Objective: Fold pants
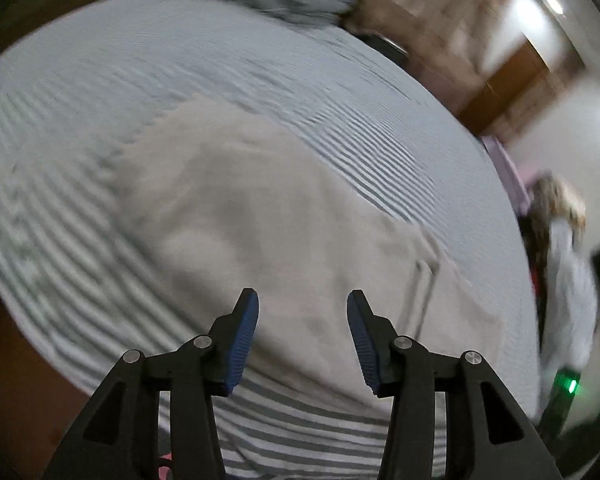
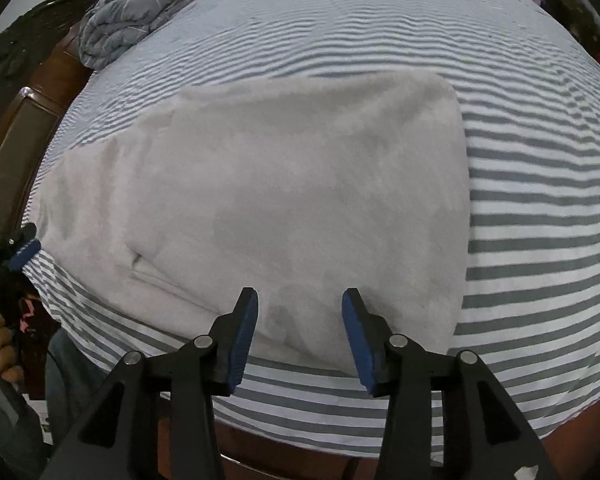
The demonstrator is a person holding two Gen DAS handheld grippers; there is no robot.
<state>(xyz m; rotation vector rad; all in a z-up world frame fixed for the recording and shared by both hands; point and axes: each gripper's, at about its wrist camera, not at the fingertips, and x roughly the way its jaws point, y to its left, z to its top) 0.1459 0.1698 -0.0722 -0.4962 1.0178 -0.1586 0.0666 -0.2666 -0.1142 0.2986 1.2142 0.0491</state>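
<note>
Fuzzy matt pants [image 2: 260, 200], striped cloth sheet [image 2: 540, 220]

Left wrist view is smeared by motion blur, the striped sheet [image 1: 80, 208] streaked and bright patches of the wall [image 1: 536, 24] blown out; right wrist view is sharp, evenly and softly lit; both bulge, with black corners.

A home bedroom: a bed with a striped sheet [image 2: 540, 240] ahead of the tongs, a crumpled grey quilt [image 2: 140, 16] far-left, wooden bedframe [image 2: 16, 140] alongside.
</note>
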